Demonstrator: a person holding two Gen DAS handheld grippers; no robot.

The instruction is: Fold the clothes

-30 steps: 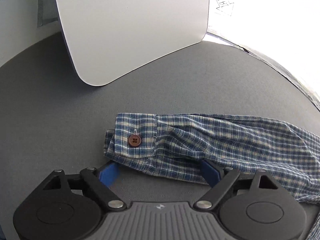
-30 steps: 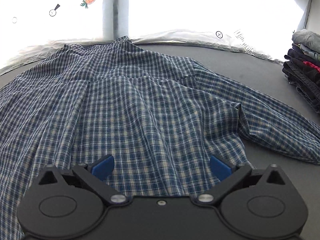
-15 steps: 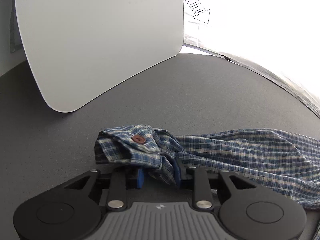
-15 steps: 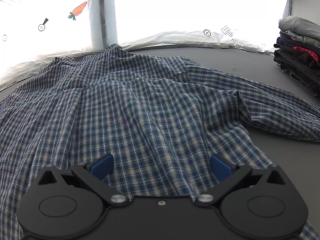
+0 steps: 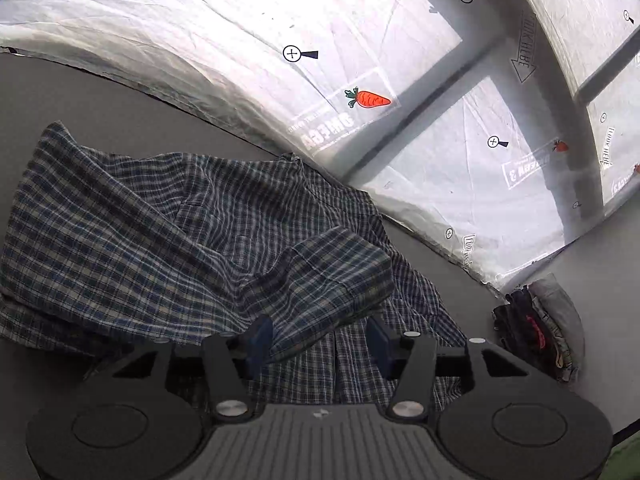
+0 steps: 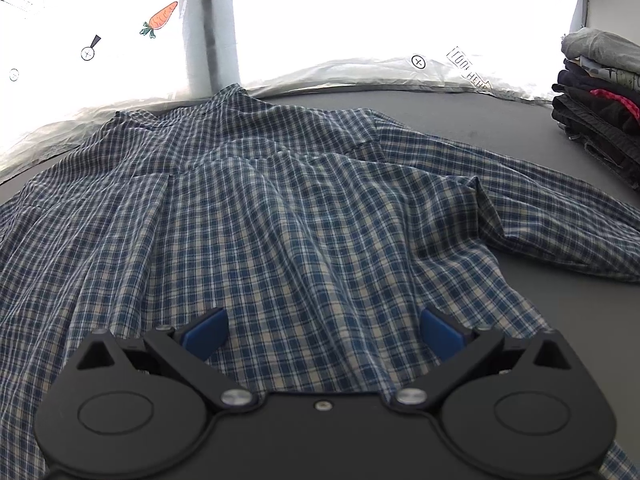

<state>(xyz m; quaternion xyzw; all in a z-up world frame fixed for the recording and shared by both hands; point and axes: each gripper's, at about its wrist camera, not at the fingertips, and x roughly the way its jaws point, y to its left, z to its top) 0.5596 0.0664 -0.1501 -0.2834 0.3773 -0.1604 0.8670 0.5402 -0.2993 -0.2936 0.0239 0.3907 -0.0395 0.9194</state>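
One plaid shirt [image 6: 280, 208] on my grey bench [image 6: 500, 120], spread flat, collar toward the sheeted window [image 6: 360, 8], hem nearest me; long axis runs from me to the window. Its right sleeve [image 6: 560, 216] trails out toward a stack of folded clothes [image 6: 596, 96] at the bench's far right corner. Bare bench lies between that sleeve and the stack, and along the window edge. My left gripper [image 5: 316, 340] tilts downward over the shirt's body, the cuffed left sleeve [image 5: 320, 280] draped between its jaws, which have just been opening; the pads no longer press it. My right gripper [image 6: 322, 332] points down at the hem, jaws spread wide, cloth beneath them, nothing gripped.
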